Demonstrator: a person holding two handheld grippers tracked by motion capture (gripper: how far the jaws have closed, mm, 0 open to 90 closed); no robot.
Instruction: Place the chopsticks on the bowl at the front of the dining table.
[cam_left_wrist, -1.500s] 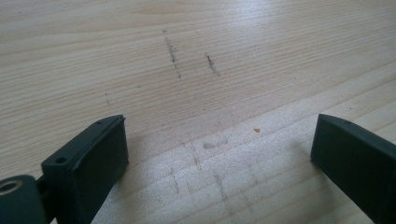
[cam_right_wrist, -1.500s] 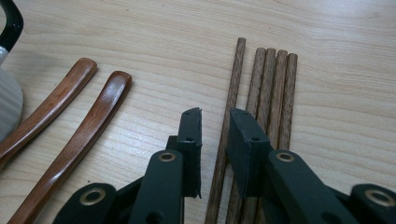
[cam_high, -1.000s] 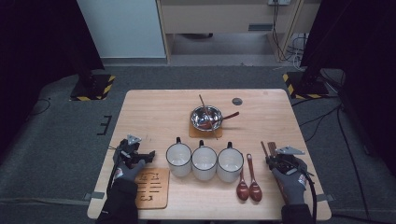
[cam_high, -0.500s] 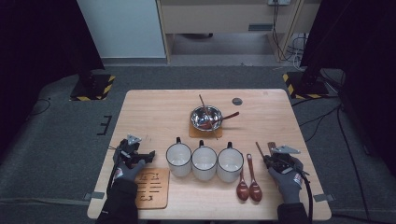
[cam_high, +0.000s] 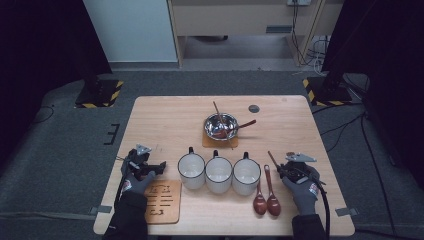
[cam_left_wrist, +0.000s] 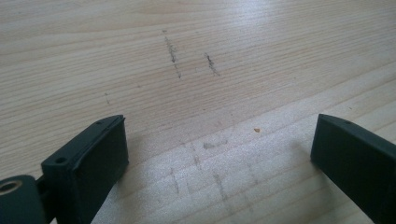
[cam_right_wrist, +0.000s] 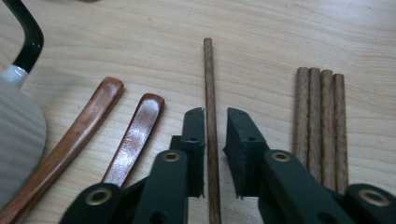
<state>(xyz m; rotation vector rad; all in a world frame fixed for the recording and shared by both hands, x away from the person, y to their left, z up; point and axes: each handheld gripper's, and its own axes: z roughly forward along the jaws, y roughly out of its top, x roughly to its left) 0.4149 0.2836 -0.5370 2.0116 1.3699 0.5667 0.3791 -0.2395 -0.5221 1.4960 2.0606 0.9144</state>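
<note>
Your right tool (cam_right_wrist: 215, 116) sits low over the desk (cam_high: 165, 117) with a single wooden chopstick (cam_right_wrist: 208, 79) running up between its jaws. The jaws have just been easing apart: the chopstick lies against the left pad, and a narrow gap shows beside the right one, so nothing is clamped. In the high view, that chopstick (cam_high: 272, 159) slants away from your right tool (cam_high: 286, 169), just right of the three white mugs (cam_high: 219, 174). Four more chopsticks (cam_right_wrist: 321, 121) lie side by side to its right in the right gripper view, and two brown wooden spoons (cam_right_wrist: 112, 135) lie to its left, handles toward the mugs. Your left tool (cam_left_wrist: 219, 154) hovers over bare desk with its jaws wide apart, holding nothing. Farther back, a steel bowl (cam_high: 220, 124) rests on a coaster.
</note>
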